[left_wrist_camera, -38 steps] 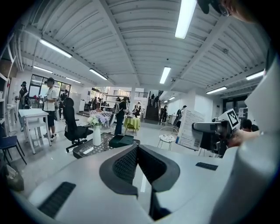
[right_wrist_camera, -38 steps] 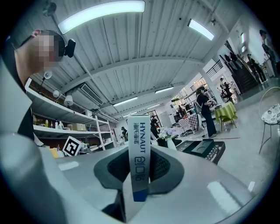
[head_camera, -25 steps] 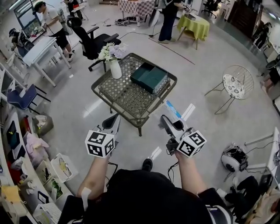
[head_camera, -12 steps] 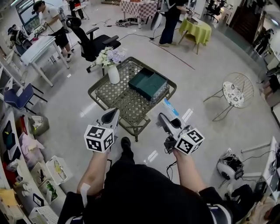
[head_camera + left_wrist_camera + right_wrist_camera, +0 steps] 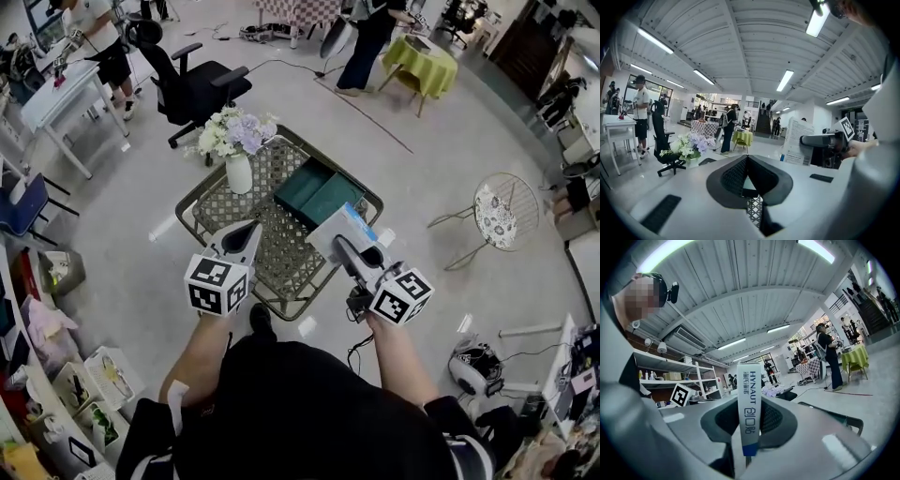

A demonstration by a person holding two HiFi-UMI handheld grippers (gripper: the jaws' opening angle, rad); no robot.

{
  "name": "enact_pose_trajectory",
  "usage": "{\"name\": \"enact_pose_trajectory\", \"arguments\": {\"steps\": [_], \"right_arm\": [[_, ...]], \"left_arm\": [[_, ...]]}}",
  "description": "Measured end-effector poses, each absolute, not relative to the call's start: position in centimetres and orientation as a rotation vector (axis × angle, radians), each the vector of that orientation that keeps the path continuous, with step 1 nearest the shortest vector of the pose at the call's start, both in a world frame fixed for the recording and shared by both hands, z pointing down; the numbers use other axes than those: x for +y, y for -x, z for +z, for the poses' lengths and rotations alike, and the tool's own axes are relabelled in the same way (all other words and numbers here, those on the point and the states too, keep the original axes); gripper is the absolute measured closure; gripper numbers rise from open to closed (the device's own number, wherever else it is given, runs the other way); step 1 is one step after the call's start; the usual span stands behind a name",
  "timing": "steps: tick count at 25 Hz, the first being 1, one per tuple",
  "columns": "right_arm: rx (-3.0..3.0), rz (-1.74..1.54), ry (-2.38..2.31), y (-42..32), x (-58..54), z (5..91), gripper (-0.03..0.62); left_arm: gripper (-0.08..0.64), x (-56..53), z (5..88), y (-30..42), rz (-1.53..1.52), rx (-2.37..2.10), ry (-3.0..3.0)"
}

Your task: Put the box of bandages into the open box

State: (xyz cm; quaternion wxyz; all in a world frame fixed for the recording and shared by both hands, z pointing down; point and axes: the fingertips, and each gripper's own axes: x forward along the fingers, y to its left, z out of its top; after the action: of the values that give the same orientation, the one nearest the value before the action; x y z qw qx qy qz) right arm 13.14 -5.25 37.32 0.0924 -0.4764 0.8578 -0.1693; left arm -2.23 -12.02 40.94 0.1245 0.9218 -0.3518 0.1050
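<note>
My right gripper (image 5: 345,246) is shut on the box of bandages (image 5: 336,228), a slim white box with a blue end, held upright over the near right part of the mesh table (image 5: 246,202). In the right gripper view the box (image 5: 750,399) stands clamped between both jaws. The open box (image 5: 319,190), dark green, lies on the table just beyond the bandage box. My left gripper (image 5: 246,228) is shut and holds nothing, over the table's near edge, left of the right one. The left gripper view shows its jaws (image 5: 747,159) meeting, with the bandage box (image 5: 797,143) off to the right.
A white vase (image 5: 238,172) of flowers (image 5: 234,134) stands on the table's far left corner. A black office chair (image 5: 192,89) is behind the table, a wire chair (image 5: 497,211) to the right, a white desk (image 5: 52,94) far left. People stand at the back.
Both grippers have advanced toward the table and now hang over its near edge. The bandage box stays clamped in the right gripper and now sits close to the green box.
</note>
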Motion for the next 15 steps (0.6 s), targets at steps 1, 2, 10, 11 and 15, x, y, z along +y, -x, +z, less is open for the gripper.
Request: {"name": "enact_pose_trajectory", "arguments": {"steps": [1, 2, 10, 11, 15], "right_arm": [[2.552, -0.505, 1.422, -12.7, -6.7, 37.2, 0.509], [2.557, -0.507, 1.431, -12.2, -8.2, 37.1, 0.509], [2.566, -0.534, 1.506, -10.6, -15.9, 37.6, 0.509], [2.567, -0.545, 1.515, -10.7, -16.4, 37.9, 0.509], [2.584, -0.593, 1.543, -10.8, -17.6, 39.6, 0.509]], "left_arm": [[0.554, -13.3, 41.0, 2.3, 0.307, -1.006, -2.687], [0.554, -14.5, 41.1, 2.5, 0.305, -0.990, -2.686], [0.554, -22.2, 40.8, 3.4, 0.314, -0.930, -2.708], [0.554, -22.7, 40.9, 3.3, 0.314, -0.925, -2.703], [0.554, -23.6, 41.9, 3.2, 0.318, -0.903, -2.681]]}}
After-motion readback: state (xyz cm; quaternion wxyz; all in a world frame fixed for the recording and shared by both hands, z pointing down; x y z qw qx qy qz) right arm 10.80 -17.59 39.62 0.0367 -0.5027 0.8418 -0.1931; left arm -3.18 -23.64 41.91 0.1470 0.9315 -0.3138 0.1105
